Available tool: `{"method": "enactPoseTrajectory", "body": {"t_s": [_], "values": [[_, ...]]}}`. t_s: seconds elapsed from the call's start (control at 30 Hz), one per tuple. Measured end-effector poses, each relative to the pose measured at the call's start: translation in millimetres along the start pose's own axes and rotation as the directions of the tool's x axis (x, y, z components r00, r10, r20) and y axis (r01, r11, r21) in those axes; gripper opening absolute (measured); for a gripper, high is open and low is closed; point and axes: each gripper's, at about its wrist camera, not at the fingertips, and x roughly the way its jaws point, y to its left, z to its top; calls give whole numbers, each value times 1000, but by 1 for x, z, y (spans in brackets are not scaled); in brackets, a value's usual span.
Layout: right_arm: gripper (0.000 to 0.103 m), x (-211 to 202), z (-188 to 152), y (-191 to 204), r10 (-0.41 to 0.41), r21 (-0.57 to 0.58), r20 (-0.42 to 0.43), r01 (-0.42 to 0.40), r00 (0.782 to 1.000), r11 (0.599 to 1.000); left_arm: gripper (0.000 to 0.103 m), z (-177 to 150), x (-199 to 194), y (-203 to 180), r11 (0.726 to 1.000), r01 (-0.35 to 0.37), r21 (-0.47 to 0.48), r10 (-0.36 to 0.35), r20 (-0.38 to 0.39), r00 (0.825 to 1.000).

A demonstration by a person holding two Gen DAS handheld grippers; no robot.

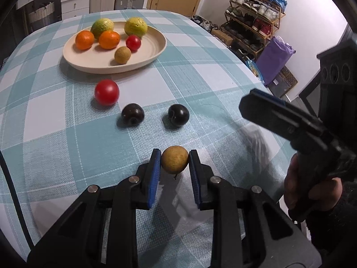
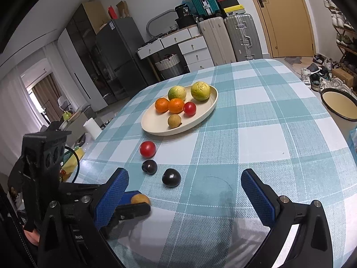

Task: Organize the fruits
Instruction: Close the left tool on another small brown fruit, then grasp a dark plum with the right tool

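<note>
Between my left fingers (image 1: 174, 163): the small brown fruit (image 1: 174, 159), clamped near the pad tips, low over the counter (image 1: 200, 78). Round and smooth, so a jerky lift could squirt it out toward the plums (image 1: 178, 114). Right fingers (image 2: 185, 192) stand apart, empty. Plate (image 1: 154, 53) sits well beyond.

Woven checked tablecloth (image 1: 200, 51) – matt; plums (image 1: 178, 114) glossy, brown fruit (image 1: 174, 159) rough, plate (image 1: 156, 53) smooth.

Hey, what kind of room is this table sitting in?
Probably a lived-in home, a dining or entry area: a checked tablecloth on the table, a shoe rack by the wall, suitcases by the door and a fridge.
</note>
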Motion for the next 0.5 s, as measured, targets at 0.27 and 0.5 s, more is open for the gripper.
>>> {"method": "enactPoseTrajectory", "body": {"t_s": [0.27,0.5], "values": [[103,5,-4,-1,-28,9,-25,28,999,1000,23,2,-19,10,1000,5,-24,-4,33,999],[103,18,-6,3,-33,7,-71,34,997,999,23,4,-36,28,998,-13,-61,17,72,997]]}}
